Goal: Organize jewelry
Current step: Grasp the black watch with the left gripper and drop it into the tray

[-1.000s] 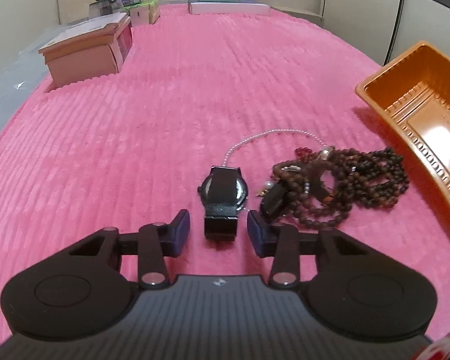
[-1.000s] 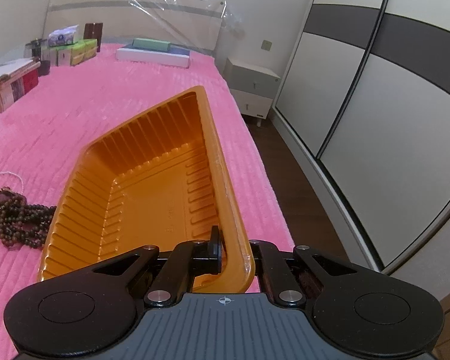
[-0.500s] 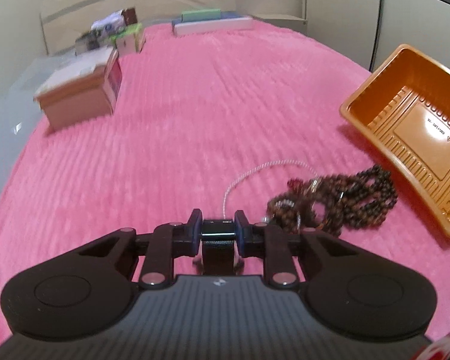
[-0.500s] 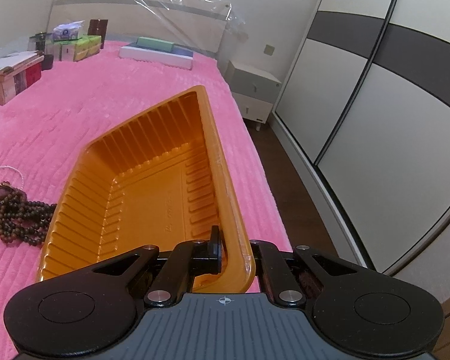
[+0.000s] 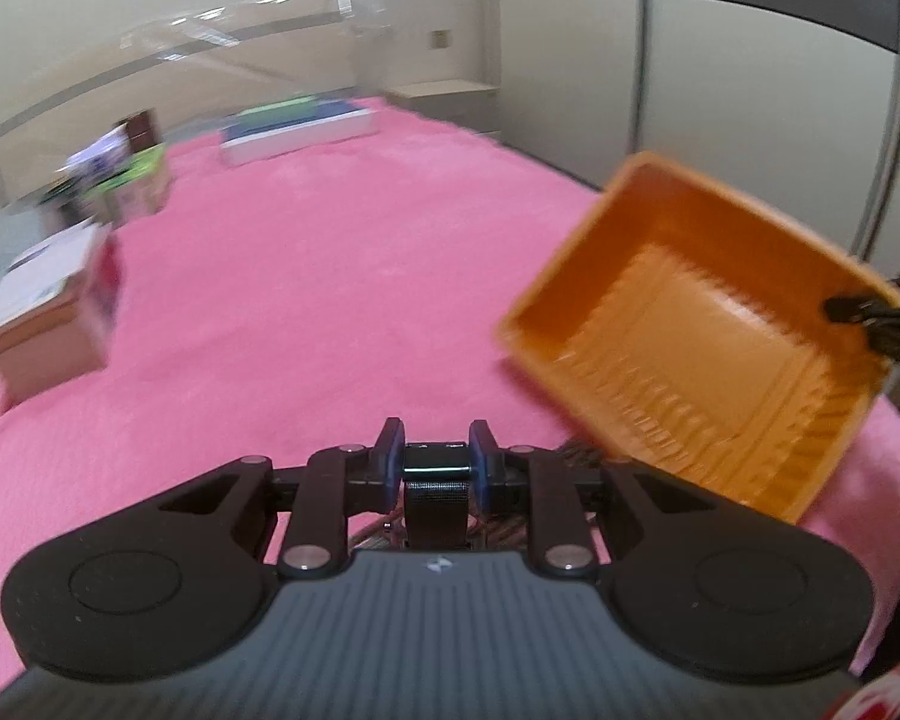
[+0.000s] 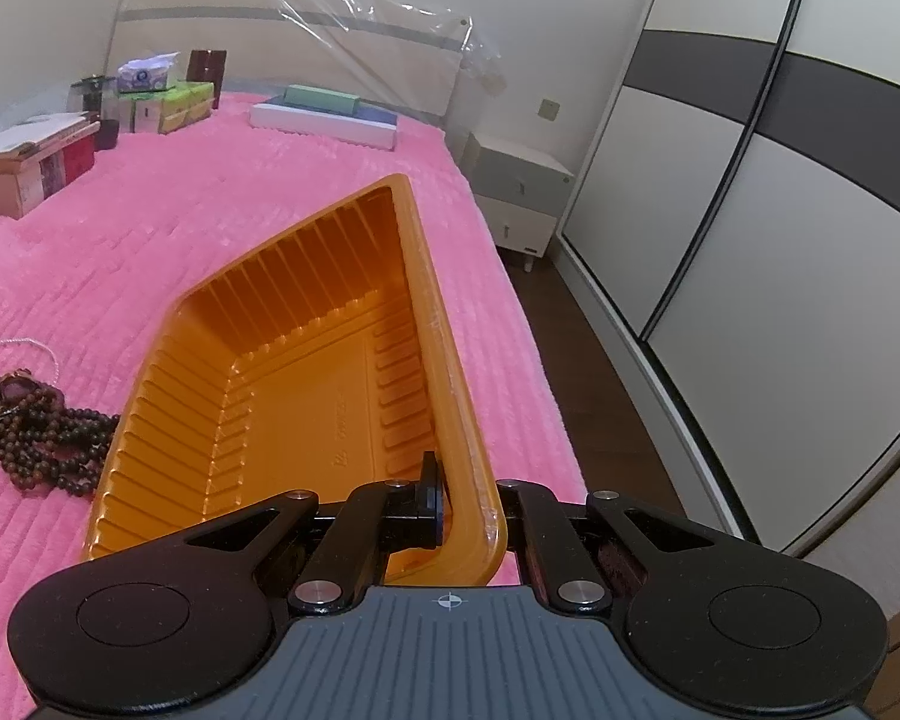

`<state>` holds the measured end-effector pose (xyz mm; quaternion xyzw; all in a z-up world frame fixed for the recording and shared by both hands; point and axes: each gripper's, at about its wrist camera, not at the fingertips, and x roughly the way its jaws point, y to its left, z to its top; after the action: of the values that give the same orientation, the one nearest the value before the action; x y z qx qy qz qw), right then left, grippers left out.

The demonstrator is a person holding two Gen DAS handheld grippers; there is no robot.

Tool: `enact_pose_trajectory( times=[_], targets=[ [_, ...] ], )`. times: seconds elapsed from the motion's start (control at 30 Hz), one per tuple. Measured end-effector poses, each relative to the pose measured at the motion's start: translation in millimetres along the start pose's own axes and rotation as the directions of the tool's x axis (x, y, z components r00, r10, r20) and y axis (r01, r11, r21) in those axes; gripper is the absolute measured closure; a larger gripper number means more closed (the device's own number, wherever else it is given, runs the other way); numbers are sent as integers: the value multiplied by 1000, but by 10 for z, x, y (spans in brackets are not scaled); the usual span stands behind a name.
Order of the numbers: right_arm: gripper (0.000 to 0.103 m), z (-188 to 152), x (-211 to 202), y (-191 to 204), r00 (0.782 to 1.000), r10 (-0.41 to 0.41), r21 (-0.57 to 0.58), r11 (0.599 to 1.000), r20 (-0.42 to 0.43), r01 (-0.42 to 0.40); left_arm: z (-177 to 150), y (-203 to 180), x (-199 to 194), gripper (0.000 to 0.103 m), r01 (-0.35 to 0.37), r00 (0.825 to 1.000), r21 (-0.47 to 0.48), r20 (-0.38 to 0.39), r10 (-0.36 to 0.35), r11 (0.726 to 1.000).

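My left gripper (image 5: 437,456) is shut on the black watch (image 5: 437,483), pinching its strap; the watch hangs below the pads, lifted off the pink bedspread. To its right the orange plastic tray (image 5: 684,372) stands tilted with its open side toward this camera. My right gripper (image 6: 459,501) is shut on the near corner rim of that orange tray (image 6: 306,396), and one of its fingers (image 5: 852,307) shows at the tray's right edge in the left wrist view. Dark wooden beads (image 6: 36,438) and a thin pearl chain (image 6: 18,345) lie on the bedspread left of the tray.
Pink ribbed bedspread (image 6: 150,222) covers the bed. A wooden box (image 5: 48,312) stands at the left, small boxes (image 6: 162,99) and flat boxes (image 6: 324,114) by the headboard. A nightstand (image 6: 519,192), dark floor and wardrobe doors (image 6: 750,210) lie to the right.
My left gripper closed on the watch strap, then rose and swung right toward the tray, so the beads dropped almost out of its view. The right gripper and tray held still.
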<state>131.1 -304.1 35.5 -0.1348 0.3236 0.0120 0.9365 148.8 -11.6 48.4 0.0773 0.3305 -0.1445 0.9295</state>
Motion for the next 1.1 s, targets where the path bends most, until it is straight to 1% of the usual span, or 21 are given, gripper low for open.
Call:
enact_pose_trajectory(
  times=[0.13, 0.23, 0.33, 0.4, 0.5, 0.6, 0.73, 0.8, 0.93, 0.97, 1.0, 1.1],
  targets=[
    [98, -15, 8, -30, 1000, 4, 8, 1000, 0, -4, 219, -356, 148, 83, 96, 995, 12, 22, -96, 995],
    [98, -17, 16, -49, 1000, 7, 14, 1000, -3, -7, 328, -622, 282, 83, 166, 986, 11, 28, -167, 986],
    [98, -15, 33, -67, 1000, 11, 24, 1000, -9, -11, 389, -833, 423, 83, 237, 971, -5, 25, -237, 972],
    [98, -7, 43, -75, 1000, 12, 28, 1000, -12, -12, 398, -953, 533, 83, 278, 961, -19, 9, -278, 960],
    [98, 5, 60, -91, 1000, 14, 33, 999, -19, -14, 345, -1075, 704, 83, 329, 943, -34, -41, -330, 944],
    [98, 17, 85, -101, 999, 16, 32, 999, -31, -15, 264, -1142, 833, 83, 342, 935, -28, -88, -343, 939],
    [98, 37, 111, -83, 998, 18, 13, 1000, -55, -17, 149, -1149, 977, 83, 326, 936, -4, -140, -323, 946],
    [99, 49, 124, -67, 998, 23, 5, 1000, -67, -23, 111, -1118, 1023, 83, 335, 931, -10, -149, -333, 942],
    [99, 90, 157, -36, 996, 26, -25, 999, -90, -28, 87, -1094, 988, 82, 337, 931, -14, -144, -335, 942],
    [99, 98, 164, -31, 995, 26, -30, 999, -95, -29, 91, -1086, 974, 79, 338, 931, -18, -138, -337, 941],
    [99, 104, 170, -20, 995, 25, -37, 999, -101, -29, 96, -1078, 962, 71, 334, 933, -23, -132, -334, 942],
    [100, 73, 192, -6, 991, 25, -62, 998, -129, -33, 121, -1010, 898, 70, 324, 940, -30, -108, -325, 946]
  ],
)
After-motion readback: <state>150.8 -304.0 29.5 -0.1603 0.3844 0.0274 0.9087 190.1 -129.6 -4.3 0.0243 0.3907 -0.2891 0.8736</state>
